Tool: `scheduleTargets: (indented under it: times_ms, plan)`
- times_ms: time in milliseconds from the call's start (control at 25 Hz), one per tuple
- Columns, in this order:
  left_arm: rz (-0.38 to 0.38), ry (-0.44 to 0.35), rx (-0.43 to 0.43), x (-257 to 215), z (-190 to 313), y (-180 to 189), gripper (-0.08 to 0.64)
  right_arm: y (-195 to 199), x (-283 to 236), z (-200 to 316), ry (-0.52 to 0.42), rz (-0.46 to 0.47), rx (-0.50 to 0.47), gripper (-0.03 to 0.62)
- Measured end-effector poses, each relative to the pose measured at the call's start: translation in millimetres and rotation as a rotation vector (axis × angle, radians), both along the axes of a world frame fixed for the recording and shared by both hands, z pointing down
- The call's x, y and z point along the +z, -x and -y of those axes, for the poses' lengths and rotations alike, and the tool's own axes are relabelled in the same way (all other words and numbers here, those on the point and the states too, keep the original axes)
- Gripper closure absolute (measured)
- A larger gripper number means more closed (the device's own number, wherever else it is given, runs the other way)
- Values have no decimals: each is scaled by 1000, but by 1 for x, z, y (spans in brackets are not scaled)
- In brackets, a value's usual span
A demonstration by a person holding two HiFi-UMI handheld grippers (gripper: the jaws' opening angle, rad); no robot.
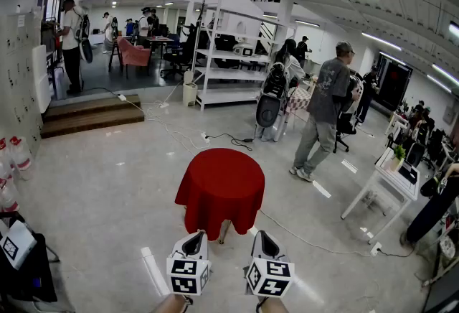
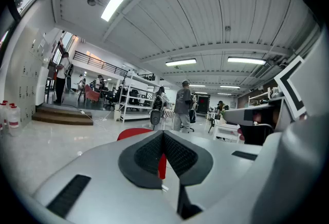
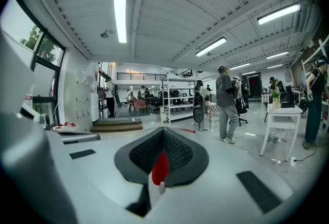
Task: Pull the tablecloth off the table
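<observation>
A red tablecloth [image 1: 219,186] drapes over a small round table in the middle of the floor, hiding all but one leg [image 1: 224,234]. My left gripper [image 1: 195,235] and right gripper [image 1: 265,235] hover side by side just short of the cloth's near hem, both shut with nothing held. In the left gripper view the jaws [image 2: 163,133] meet at the tips, and the tablecloth [image 2: 133,133] shows beyond them. The right gripper view has the jaws [image 3: 163,131] closed too, with the tablecloth [image 3: 160,167] showing as a red sliver through the slit below the tips.
A person [image 1: 324,110] walks past at the right, beyond the table. A white desk [image 1: 391,179] stands at the right, and cables [image 1: 305,238] trail over the floor beside the table. White shelving [image 1: 229,53] and wooden steps [image 1: 93,114] are further back. Black equipment [image 1: 29,272] sits at the lower left.
</observation>
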State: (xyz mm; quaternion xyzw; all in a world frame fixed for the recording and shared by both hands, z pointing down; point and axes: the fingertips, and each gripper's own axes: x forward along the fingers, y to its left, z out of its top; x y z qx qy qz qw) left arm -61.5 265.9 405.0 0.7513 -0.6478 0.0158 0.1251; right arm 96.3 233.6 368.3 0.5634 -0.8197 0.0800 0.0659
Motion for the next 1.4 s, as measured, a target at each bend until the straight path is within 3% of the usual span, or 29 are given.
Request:
scheduleTargets:
  times_ms: [840,1400]
  plan:
    - [45,2,64,6,26,31,545,16,14,23,45,38,73,568]
    - [23,68,36,31,56,50,545,31,39,63,111,61,85,568]
